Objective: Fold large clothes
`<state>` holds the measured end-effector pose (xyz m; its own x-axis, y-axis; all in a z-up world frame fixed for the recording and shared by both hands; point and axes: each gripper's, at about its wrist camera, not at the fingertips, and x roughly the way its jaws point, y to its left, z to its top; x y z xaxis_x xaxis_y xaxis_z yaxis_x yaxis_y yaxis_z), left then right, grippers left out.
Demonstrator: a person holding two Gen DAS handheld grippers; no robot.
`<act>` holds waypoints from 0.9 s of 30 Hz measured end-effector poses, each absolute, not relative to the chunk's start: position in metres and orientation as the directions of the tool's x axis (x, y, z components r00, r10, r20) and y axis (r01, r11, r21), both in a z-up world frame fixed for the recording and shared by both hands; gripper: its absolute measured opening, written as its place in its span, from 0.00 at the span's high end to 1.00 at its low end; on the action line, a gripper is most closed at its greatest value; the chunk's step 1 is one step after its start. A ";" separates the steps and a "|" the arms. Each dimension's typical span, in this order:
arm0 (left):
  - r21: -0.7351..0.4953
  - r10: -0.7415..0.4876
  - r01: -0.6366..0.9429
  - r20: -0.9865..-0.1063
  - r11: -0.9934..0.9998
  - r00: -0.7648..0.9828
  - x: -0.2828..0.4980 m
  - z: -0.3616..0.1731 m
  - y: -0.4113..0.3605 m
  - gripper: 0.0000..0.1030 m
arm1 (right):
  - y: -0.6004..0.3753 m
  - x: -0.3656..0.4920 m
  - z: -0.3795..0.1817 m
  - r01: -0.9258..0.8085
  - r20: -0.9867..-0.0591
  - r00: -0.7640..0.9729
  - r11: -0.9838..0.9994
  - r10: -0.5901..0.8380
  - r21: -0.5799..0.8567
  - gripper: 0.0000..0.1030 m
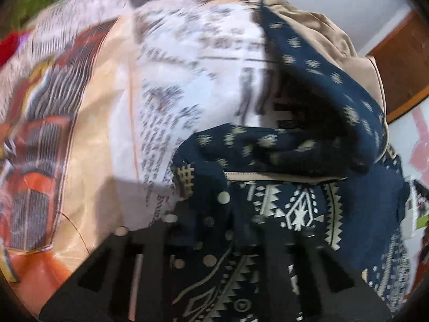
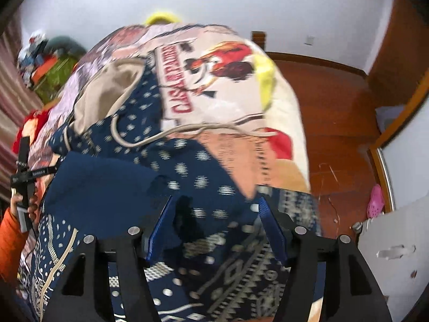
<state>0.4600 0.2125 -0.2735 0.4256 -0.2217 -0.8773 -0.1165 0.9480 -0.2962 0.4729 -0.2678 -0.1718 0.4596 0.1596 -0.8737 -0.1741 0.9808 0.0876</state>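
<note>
Printed bedspread [image 2: 214, 61], wooden floor [image 2: 327, 102], navy garment [image 2: 112, 177]

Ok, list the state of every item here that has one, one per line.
Navy patterned garment: crumpled, unfolded, on the printed bedspread.
Garment's hood: open, beige lining showing.
Drawstring: loose.
Left gripper: buried in fabric, closure unclear.
Right gripper: open over the garment.

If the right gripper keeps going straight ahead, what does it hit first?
Most likely the navy patterned garment: it already lies between the open blue fingers of the right gripper. Beyond it is the printed bedspread. Depth is blurred, so contact may already exist.
</note>
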 end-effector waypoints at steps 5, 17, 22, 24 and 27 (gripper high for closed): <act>-0.189 -0.097 -0.158 -0.882 0.969 0.460 0.449 -0.256 0.208 0.89 | -0.308 0.463 -0.167 -0.095 -0.863 0.489 0.991 0.131 0.096 0.39; -0.060 0.044 -0.230 -0.905 0.971 0.422 0.432 -0.249 0.231 0.89 | -0.423 0.413 -0.197 0.145 -0.897 0.426 0.970 0.117 0.195 0.39; 0.029 0.104 -0.178 -0.900 0.984 0.424 0.424 -0.243 0.218 0.77 | -0.442 0.403 -0.227 0.224 -0.904 0.369 0.923 0.216 0.312 0.39; 0.038 0.110 -0.171 -0.891 0.985 0.440 0.414 -0.232 0.216 0.67 | -0.443 0.402 -0.239 0.248 -0.897 0.354 0.898 0.264 0.362 0.39; 0.042 0.118 -0.162 -0.863 0.986 0.491 0.397 -0.207 0.214 0.39 | -0.441 0.401 -0.255 0.282 -0.883 0.332 0.858 0.332 0.429 0.39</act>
<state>0.3970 0.2145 -0.2074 0.4905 0.1176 -0.8635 -0.1617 0.9859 0.0425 0.4008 -0.4406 -0.2550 0.3320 0.3322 -0.8829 0.2820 0.8582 0.4289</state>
